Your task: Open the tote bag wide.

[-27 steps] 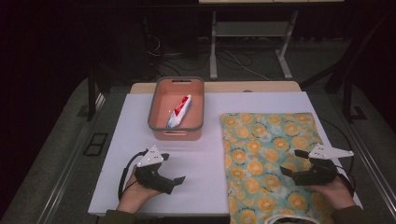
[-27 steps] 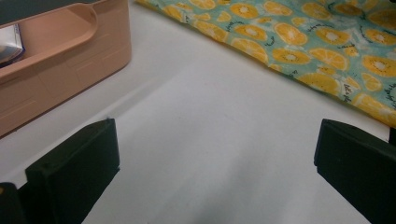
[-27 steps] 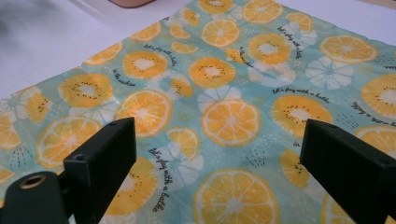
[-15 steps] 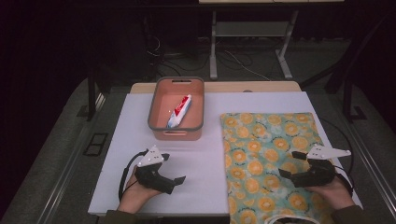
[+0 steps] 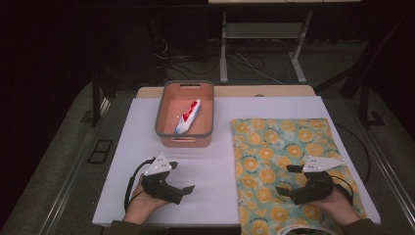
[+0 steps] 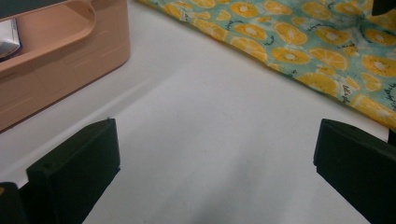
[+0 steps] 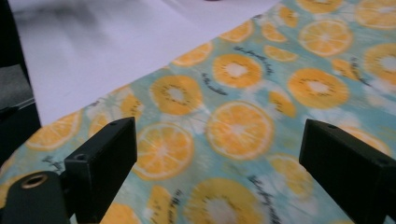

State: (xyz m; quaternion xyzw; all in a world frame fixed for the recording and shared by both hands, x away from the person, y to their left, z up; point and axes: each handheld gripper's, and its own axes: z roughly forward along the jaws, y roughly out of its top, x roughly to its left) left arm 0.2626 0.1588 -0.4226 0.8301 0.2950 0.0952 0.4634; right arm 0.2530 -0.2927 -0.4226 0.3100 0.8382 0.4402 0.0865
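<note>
Both tools stand spread and hold nothing; from the high view, the left tool [image 5: 182, 192] hovers over bare white table [image 5: 210, 196] near the front edge, while the right tool [image 5: 289, 182] hangs low over the near half of the orange-print cloth [image 5: 288, 147], which lies flat on the table's right side; a salmon bin [image 5: 185, 138] sits behind centre with a toothpaste tube [image 5: 188, 116] inside; beyond the table the room is dark, with metal stand legs and cables on the floor; in the left gripper view, the jaws stand wide over white surface, the bin's wall [image 6: 56, 70] at upper left and the cloth's edge [image 6: 299, 65] running across the upper right; in the right gripper view, the jaws straddle the cloth [image 7: 238, 126], its long edge meeting white table [image 7: 116, 42] just beyond; the cloth looks thin, light and limp, likely to slide on the smooth top, so a pinch at a corner or hem seems best
</note>
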